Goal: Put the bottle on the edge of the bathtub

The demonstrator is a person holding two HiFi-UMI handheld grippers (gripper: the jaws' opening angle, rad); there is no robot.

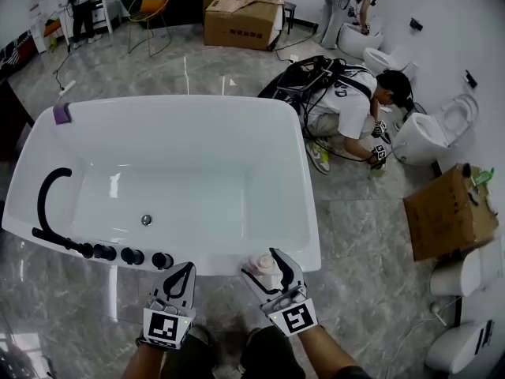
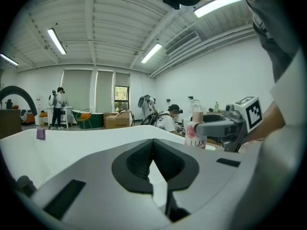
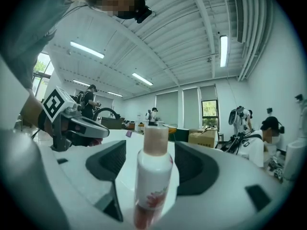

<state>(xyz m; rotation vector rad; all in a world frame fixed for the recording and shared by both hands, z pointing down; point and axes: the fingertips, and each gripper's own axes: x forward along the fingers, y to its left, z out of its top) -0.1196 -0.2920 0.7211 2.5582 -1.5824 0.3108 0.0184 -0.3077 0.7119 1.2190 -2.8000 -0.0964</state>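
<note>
A white bottle (image 1: 260, 268) with a pale pink cap and red print stands upright at the near rim of the white bathtub (image 1: 181, 103), by its right front corner. My right gripper (image 1: 261, 258) is around it; in the right gripper view a thin gap shows between the bottle (image 3: 153, 176) and the left pad, so the jaws read as open. My left gripper (image 1: 183, 268) hovers just left of it at the same rim, jaws shut on nothing (image 2: 153, 142). The left gripper view shows the bottle (image 2: 195, 139) behind a right gripper finger (image 2: 216, 126).
A black arched faucet (image 1: 46, 202) and black knobs (image 1: 118, 253) sit on the tub's left front rim. A purple item (image 1: 61, 114) lies on the far left corner. A person (image 1: 351, 105) crouches right of the tub, near toilets (image 1: 442, 129) and a cardboard box (image 1: 450, 212).
</note>
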